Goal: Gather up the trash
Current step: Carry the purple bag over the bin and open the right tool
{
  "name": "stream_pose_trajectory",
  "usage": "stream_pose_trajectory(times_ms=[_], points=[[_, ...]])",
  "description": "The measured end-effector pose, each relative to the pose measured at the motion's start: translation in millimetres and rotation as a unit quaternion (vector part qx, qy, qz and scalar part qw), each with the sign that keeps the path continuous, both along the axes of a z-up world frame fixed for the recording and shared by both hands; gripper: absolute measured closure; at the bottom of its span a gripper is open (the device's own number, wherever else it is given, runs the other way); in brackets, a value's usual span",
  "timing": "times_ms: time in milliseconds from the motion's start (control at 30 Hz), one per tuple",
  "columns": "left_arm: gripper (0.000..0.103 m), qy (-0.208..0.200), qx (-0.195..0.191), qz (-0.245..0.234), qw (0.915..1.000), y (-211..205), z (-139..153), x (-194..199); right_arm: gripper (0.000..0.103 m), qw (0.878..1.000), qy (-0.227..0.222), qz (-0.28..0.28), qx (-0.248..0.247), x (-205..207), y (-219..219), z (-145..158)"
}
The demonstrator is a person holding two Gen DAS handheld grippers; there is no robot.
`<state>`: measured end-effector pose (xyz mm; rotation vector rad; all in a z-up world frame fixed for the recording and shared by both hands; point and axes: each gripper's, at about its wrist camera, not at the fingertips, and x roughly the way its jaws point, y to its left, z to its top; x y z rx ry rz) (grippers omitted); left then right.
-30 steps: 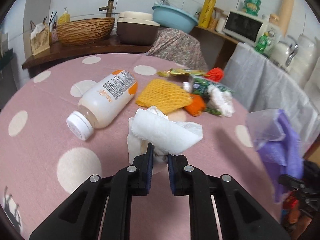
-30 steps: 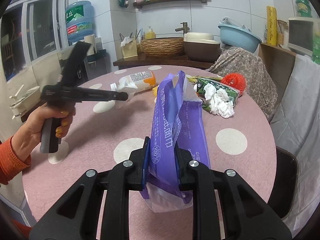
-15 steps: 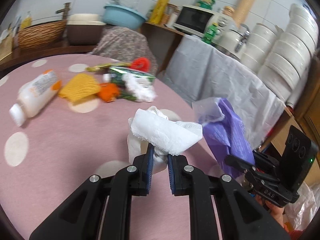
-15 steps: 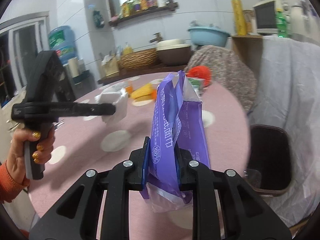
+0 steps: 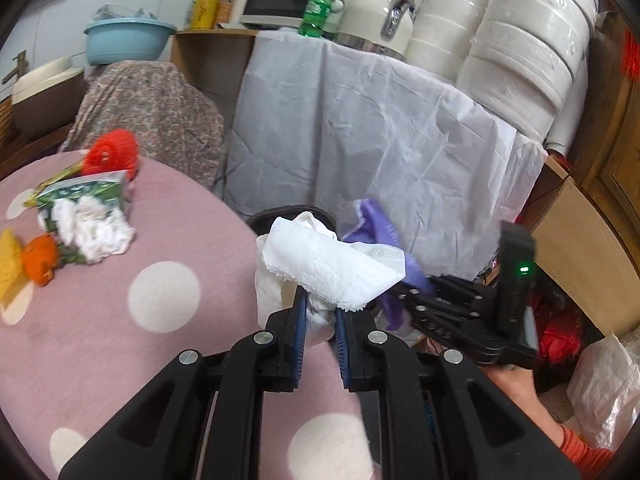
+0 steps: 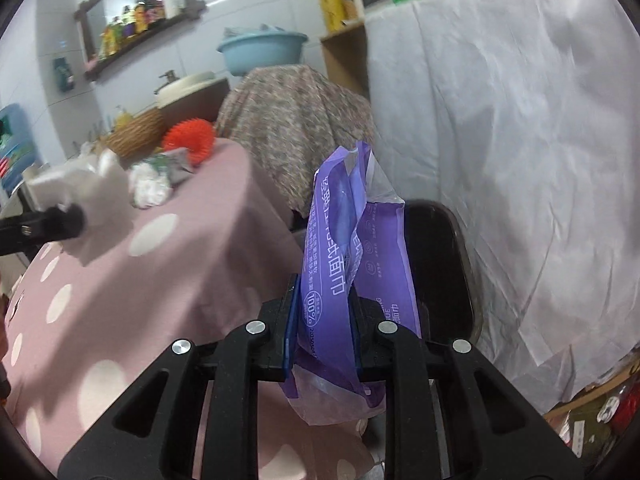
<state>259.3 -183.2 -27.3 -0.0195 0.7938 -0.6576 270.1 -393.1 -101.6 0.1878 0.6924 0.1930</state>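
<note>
My left gripper is shut on a crumpled white tissue, held over the right edge of the pink dotted table. Just beyond the tissue shows the rim of a dark bin. In the right wrist view my right gripper is shut on a purple tissue-pack wrapper, with the dark bin right behind it beside the table. The left wrist view shows the right gripper and the wrapper close to the tissue's right. The left gripper enters the right wrist view at the left edge.
On the table lie a green pack with white tissues, a red spiky ball and an orange scrap. A white-draped counter and a cloth-covered chair stand behind the bin. A white bag lies on the floor.
Both grippers swung right, from over the table's middle to its right edge near the dark bin. The right one also sank. Each keeps its hold.
</note>
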Motion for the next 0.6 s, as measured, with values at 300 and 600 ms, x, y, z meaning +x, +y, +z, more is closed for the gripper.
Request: stream_pose_trajectory(times_ms=[300,600], points=[[0.089,0.04,0.031,-0.011,0.9986,-52,-23,37,0.082,0.997,0.065,-0.02,0.022,66,-25,-71],[0.089,0.062,0.058,-0.018,0.9962,-86,-41,61,0.023,0.996,0.066,-0.058,0.021,93,-33,-107]])
